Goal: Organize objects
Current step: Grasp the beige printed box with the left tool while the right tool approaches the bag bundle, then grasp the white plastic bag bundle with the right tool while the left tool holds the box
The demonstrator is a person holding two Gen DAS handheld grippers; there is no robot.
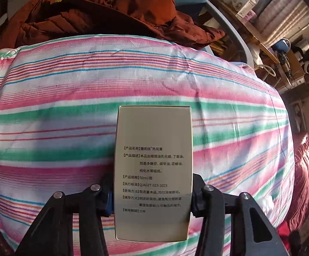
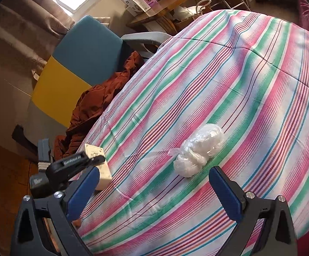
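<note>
Left gripper (image 1: 152, 194) jaws clamped on beige box (image 1: 153, 166) over striped quilt (image 1: 69, 111); right gripper (image 2: 154, 189) jaws wide, empty, near plastic bag (image 2: 197, 151) on quilt

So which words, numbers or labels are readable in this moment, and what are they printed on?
"50ml": on the beige box between the left gripper's fingers.
"Q/ADZT-023-2023": same box, the line below.
Other Chinese lines on the box: too blurred to quote.
Boxes on the far table: print too small.

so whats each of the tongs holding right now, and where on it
The left tongs clamp the beige box by its two long sides, near its lower end. The right tongs are open and hold nothing.
</note>
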